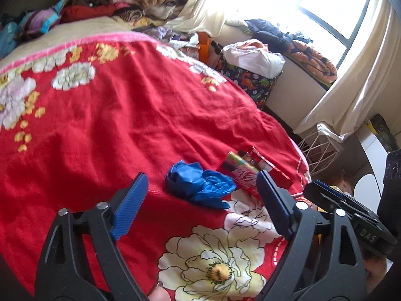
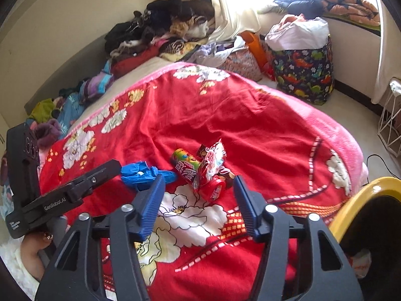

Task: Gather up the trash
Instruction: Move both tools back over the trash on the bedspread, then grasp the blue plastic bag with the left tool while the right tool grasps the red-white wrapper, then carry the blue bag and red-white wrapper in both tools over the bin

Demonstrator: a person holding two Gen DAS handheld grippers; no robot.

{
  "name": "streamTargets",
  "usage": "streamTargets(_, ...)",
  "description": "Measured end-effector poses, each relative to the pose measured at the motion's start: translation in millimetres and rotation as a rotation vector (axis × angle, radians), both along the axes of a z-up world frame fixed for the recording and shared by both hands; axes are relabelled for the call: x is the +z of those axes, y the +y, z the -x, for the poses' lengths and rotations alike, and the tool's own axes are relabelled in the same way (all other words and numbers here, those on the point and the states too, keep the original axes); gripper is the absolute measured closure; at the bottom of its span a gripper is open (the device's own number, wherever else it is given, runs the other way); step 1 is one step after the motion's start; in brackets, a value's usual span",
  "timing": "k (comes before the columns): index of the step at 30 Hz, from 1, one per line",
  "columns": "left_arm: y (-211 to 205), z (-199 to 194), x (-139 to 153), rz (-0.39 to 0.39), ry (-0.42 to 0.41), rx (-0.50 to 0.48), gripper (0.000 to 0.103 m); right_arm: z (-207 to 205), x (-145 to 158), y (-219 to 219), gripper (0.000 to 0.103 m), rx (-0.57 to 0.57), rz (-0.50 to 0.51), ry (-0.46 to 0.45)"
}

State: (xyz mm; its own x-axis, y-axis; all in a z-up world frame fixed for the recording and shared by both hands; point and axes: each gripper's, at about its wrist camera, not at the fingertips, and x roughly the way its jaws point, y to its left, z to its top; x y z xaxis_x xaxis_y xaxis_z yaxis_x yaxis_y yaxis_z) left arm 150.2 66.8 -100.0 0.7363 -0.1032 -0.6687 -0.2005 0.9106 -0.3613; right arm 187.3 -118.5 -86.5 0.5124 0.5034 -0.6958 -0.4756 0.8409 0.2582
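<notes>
Left gripper (image 1: 201, 192) and right gripper (image 2: 199, 190) — both spread wide, holding nothing; crumpled blue glove (image 1: 198, 184) and red snack wrappers (image 2: 205, 170) just ahead on red floral blanket (image 1: 125, 105)

Both low, close — shared red blanket (image 1: 130, 115)

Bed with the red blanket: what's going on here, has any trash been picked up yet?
Not yet. A person holds two sets of tongs over the red floral blanket. The left tongs and right tongs are both open and empty. The trash lies on the blanket just ahead: a crumpled blue glove and a pile of red snack wrappers. A yellow-rimmed bin sits at the right.
</notes>
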Motion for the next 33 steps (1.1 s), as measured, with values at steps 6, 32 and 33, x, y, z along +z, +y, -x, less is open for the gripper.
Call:
streamTargets(6,1.9,-7.9,-16.3,0.027,0.040,0.012,0.039,-14.4,-16.5,15.2,0.066,0.010,0.035,0.027)
streamTargets(32,-45.2,-10.1,-10.7,0.036,0.017,-0.123,0.091,26.4,-14.1,-29.0,0.096,-0.035,-0.068,0.032)
streamTargets(33,-47.9,-9.7,-8.2,0.033,0.010,-0.130,0.091,28.1,-12.3,-30.5,0.096,-0.037,-0.069,0.028)
